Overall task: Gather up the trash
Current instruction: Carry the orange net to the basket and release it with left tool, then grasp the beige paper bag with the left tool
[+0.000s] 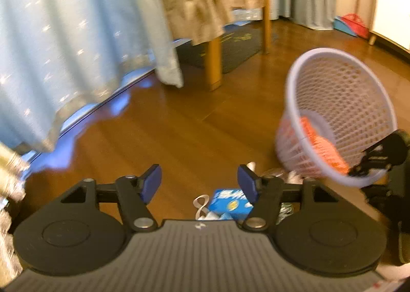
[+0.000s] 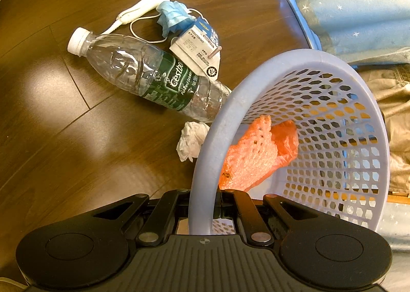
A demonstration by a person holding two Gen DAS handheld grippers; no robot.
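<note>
Right wrist view: the right gripper (image 2: 216, 201) is clamped on the rim of a tilted lavender basket (image 2: 333, 82) (orange netting (image 2: 252, 156) inside). Beside it lie a plastic bottle (image 2: 143, 71), crumpled tissue (image 2: 191, 141) and what looks like a blue mask (image 2: 174, 16). Left gripper (image 1: 200, 184) hangs open, empty.

Home: curtains (image 1: 64, 35), wooden floor (image 1: 179, 133)

the floor (image 2: 64, 117) is glossy wood planks. the basket (image 2: 333, 117) is matt lavender plastic mesh, holding orange foam netting (image 2: 251, 161). the bottle (image 2: 143, 71) is clear, crinkled plastic; beside it lies crumpled white tissue (image 2: 191, 141). the curtain (image 1: 64, 35) is soft cloth.
</note>
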